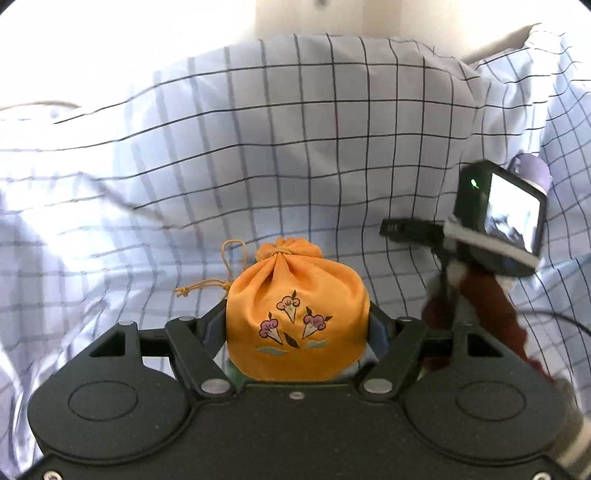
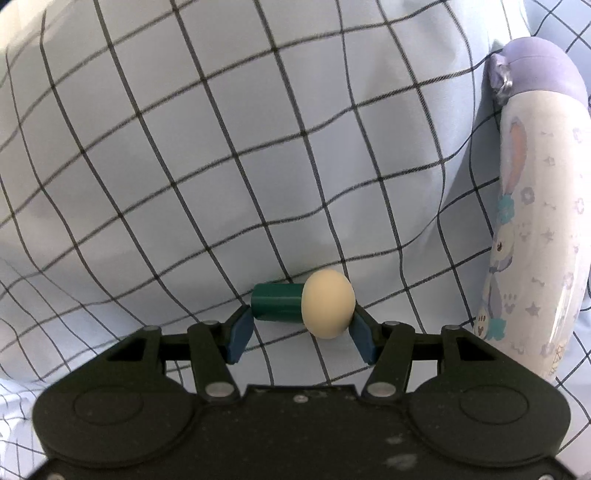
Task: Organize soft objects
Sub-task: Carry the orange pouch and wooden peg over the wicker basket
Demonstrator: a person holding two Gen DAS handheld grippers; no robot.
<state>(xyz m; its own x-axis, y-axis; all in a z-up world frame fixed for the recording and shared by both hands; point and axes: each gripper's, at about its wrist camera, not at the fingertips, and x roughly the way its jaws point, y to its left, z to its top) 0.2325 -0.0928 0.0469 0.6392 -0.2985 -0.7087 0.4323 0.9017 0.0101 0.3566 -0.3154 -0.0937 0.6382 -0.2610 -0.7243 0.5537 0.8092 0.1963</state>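
An orange drawstring pouch (image 1: 297,321) embroidered with pink flowers sits between the fingers of my left gripper (image 1: 297,332), which is shut on it and holds it above the checked bedding (image 1: 258,155). In the right wrist view my right gripper (image 2: 301,325) is shut on a mushroom-shaped toy: a cream cap (image 2: 328,303) on a dark green stem (image 2: 277,302), lying sideways between the blue pads (image 2: 240,332). From the left wrist view the right gripper's camera (image 1: 506,218) shows at the right, with a sleeve (image 1: 480,306) in reddish-brown below it.
A tall bottle (image 2: 535,206) with a lilac lid and a rabbit print lies against the bedding at the right; its lid (image 1: 532,171) peeks out behind the other gripper. Rumpled checked fabric fills both views. A pale wall (image 1: 306,14) rises behind.
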